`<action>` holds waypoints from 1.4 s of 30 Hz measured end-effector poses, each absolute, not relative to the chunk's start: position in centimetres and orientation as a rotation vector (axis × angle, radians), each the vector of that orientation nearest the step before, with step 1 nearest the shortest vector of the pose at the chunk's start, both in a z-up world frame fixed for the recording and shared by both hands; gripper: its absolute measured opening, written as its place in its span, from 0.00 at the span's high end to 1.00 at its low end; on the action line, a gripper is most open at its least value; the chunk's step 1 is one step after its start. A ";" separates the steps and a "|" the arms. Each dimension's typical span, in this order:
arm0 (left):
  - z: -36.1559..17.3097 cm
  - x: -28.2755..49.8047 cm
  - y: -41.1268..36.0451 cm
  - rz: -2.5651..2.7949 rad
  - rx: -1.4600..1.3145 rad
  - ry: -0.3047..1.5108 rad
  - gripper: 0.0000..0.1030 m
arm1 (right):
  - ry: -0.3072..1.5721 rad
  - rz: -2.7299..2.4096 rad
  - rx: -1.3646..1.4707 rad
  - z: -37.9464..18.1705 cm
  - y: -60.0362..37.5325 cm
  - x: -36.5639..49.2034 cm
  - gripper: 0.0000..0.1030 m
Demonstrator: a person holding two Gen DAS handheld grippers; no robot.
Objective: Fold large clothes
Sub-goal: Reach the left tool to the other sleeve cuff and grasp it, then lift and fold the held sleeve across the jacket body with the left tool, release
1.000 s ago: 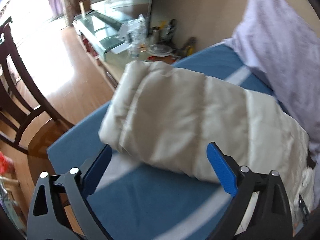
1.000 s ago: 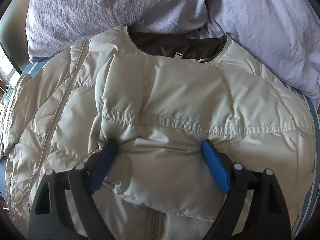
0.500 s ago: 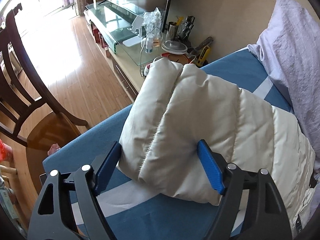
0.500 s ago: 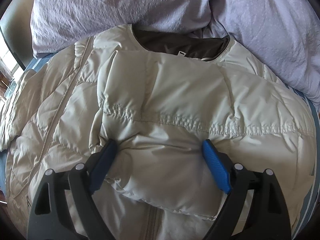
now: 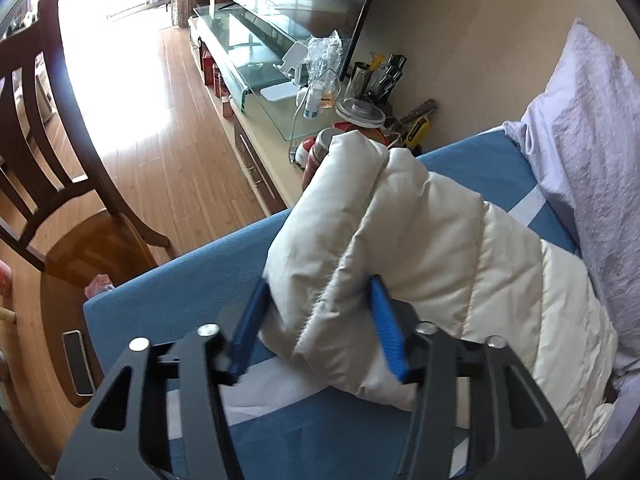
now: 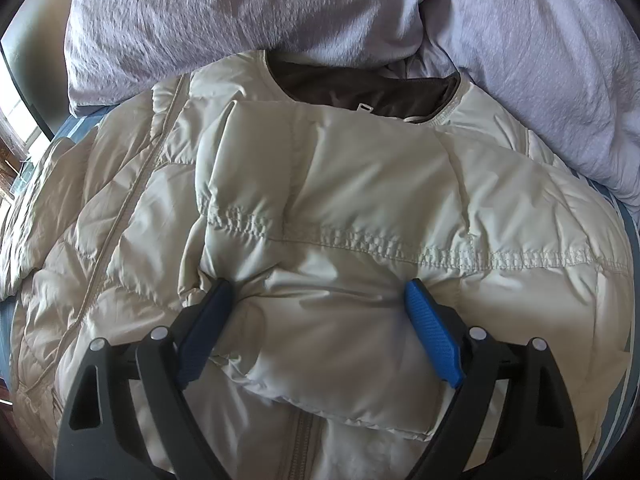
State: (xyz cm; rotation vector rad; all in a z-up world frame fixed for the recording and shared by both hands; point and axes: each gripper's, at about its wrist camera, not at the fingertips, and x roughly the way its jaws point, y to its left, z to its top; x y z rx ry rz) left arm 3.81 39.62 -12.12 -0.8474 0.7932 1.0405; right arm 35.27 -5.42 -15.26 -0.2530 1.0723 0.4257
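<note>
Cream puffer jacket (image 6: 320,208) spread on blue bed (image 5: 192,272), collar toward lilac pillows (image 6: 240,12). Loose sleeve (image 5: 400,240) lying out to the left side, long axis running away from left claw (image 5: 320,320), cuff end nearest and already between the blue pads. Left claw closing on that cuff, pads touching the padding. Right claw (image 6: 316,320) spread wide, tips pressed down into the folded-over sleeve on the jacket body, gripping nothing. Left is the nearer hand for bringing the sleeve across.

left gripper (image 5: 318,322) closing, now apparently pinching jacket sleeve (image 5: 340,248) end.
</note>
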 end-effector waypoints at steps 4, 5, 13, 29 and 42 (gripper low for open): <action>-12.1 3.8 39.8 1.010 -0.886 0.765 0.77 | 1.073 0.422 -0.255 -15.2 -5.4 35.2 0.15; -12.0 3.8 39.7 1.008 -0.888 0.762 0.79 | 1.073 0.422 -0.255 -15.2 -5.4 35.2 0.15; -9.8 4.6 39.0 0.981 -0.824 0.728 0.90 | 1.075 0.431 -0.257 -15.2 -5.5 35.2 0.14; 2.7 11.8 31.8 0.665 -0.565 0.525 0.95 | 1.080 0.427 -0.237 -15.3 -5.3 35.5 0.12; 5.7 19.7 20.1 0.293 -0.512 0.495 0.99 | 1.104 0.442 -0.212 -15.1 -5.6 35.9 0.11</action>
